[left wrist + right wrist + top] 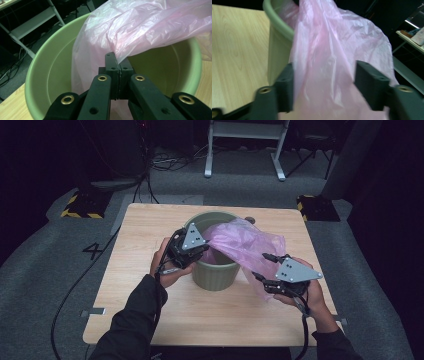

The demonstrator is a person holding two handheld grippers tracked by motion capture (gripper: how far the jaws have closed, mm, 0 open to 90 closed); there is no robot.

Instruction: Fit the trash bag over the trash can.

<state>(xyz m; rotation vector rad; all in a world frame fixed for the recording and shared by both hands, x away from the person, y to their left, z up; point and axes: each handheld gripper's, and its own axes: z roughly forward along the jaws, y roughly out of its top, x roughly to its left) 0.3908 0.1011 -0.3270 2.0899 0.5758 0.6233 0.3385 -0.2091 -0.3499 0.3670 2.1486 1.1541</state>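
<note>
A pale green bin (pixel 215 275) stands in the middle of the wooden table (pixel 150 230). A thin pink plastic bag (pixel 250 242) hangs partly inside it and spills over its right rim. My left gripper (pixel 205 251) is at the bin's left rim. In the left gripper view the left gripper (pixel 119 65) is shut, pinching an edge of the bag (pixel 140 27) over the bin's mouth (pixel 50 55). My right gripper (pixel 262 266) is to the right of the bin. In the right gripper view the right gripper (pixel 324 85) has its jaws apart, with the hanging bag (pixel 332 55) between them beside the bin wall (pixel 278 50).
Bare wood lies in front of the bin and on both sides of it. Beyond the table, grey carpet carries cables (pixel 165 162), a white metal frame (pixel 245 150) and two yellow-and-black striped bases (pixel 82 205).
</note>
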